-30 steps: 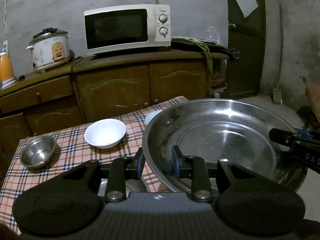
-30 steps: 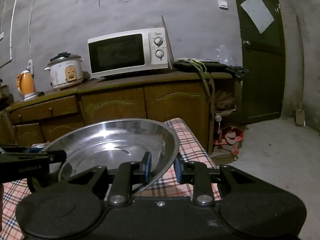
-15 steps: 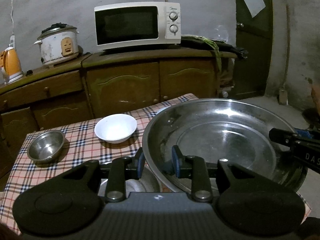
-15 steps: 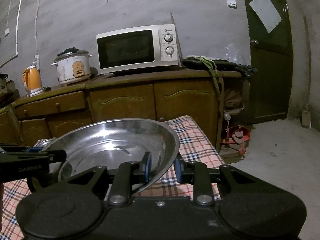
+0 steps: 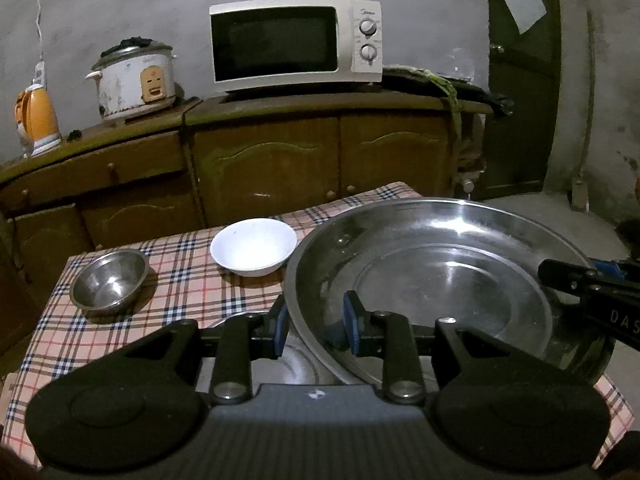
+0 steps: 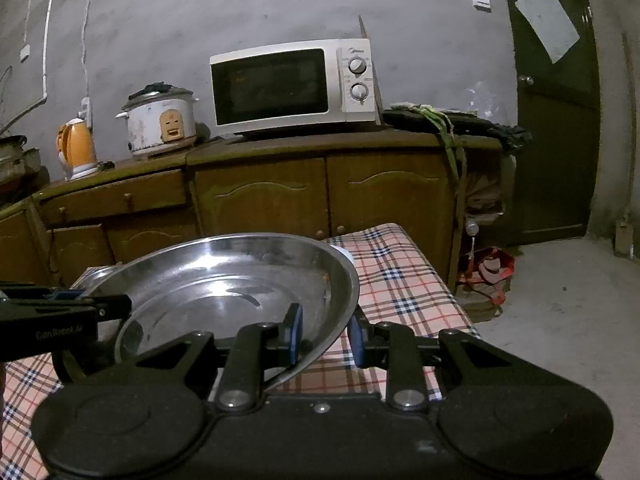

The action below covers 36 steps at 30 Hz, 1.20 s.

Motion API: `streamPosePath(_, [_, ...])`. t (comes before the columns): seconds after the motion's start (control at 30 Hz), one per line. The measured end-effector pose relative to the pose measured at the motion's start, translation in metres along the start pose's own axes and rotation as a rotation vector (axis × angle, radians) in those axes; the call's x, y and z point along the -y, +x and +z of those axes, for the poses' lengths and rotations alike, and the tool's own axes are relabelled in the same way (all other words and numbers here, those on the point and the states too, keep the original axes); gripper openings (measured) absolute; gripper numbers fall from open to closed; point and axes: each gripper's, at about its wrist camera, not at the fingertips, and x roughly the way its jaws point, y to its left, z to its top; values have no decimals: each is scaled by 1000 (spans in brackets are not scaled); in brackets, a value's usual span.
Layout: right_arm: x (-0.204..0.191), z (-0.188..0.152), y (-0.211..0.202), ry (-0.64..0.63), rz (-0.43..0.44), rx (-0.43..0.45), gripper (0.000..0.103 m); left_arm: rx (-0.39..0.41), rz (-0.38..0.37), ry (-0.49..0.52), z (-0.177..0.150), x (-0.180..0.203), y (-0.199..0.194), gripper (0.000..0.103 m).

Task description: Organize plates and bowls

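Through the left wrist view, your left gripper (image 5: 314, 326) has its fingers clamped on the near-left rim of the big steel basin (image 5: 448, 280), held over the worktop's (image 5: 192, 280) right side; the white bowl (image 5: 253, 246) sits near the far edge and the small steel bowl (image 5: 109, 283) toward the left edge. Through the right wrist view, your right gripper (image 6: 326, 338) pinches the basin's (image 6: 224, 280) opposite rim, so both hands carry it. You appear mid-carry; next, lower it level onto a bare patch of cloth, clear of the bowls, before letting go.
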Motion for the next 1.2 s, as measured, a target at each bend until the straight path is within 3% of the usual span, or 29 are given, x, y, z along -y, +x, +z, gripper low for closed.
streamPosePath(1.2, [-41, -12, 36, -54, 77, -79, 32, -50, 66, -66, -14, -39, 6, 31])
